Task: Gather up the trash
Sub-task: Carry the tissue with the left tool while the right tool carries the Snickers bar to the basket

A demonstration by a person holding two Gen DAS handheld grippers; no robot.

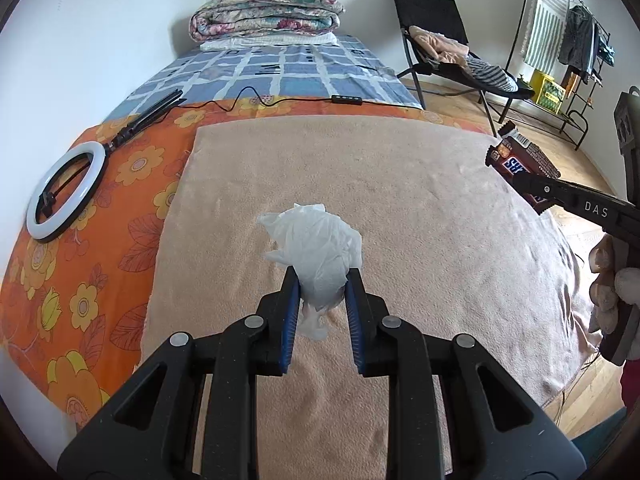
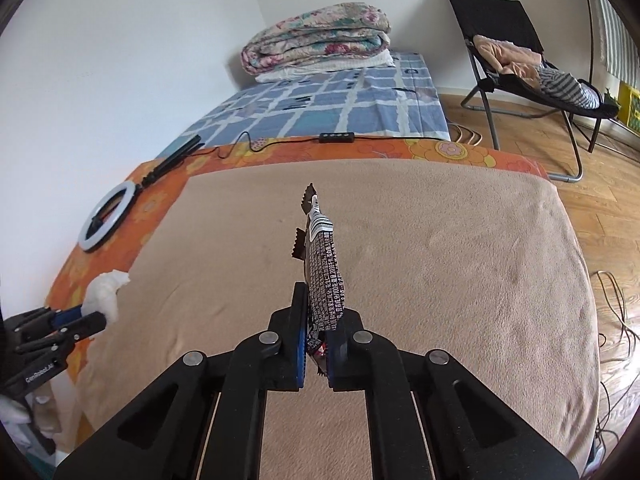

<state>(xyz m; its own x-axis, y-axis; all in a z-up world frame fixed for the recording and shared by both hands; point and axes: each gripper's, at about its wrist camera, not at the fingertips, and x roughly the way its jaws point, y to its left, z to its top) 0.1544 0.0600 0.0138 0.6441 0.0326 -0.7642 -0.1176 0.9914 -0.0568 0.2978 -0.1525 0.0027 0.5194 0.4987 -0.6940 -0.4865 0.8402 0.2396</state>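
My left gripper [image 1: 322, 276] is shut on a crumpled white tissue [image 1: 320, 248] and holds it above the beige blanket [image 1: 420, 208]. My right gripper [image 2: 318, 300] is shut on a brown Snickers wrapper [image 2: 322, 264], which sticks up edge-on above the same blanket [image 2: 440, 248]. In the left wrist view the right gripper [image 1: 536, 190] shows at the right edge with the wrapper [image 1: 516, 160]. In the right wrist view the left gripper [image 2: 90, 316] shows at the lower left with the tissue [image 2: 105, 292].
A white ring light [image 1: 66, 192] with a black cable and remote [image 1: 347, 99] lies on the orange floral sheet [image 1: 80, 280] at the left. Folded quilts [image 1: 266, 10] sit at the far end. A black chair with clothes [image 1: 448, 48] and a clothes rack [image 1: 568, 36] stand on the right.
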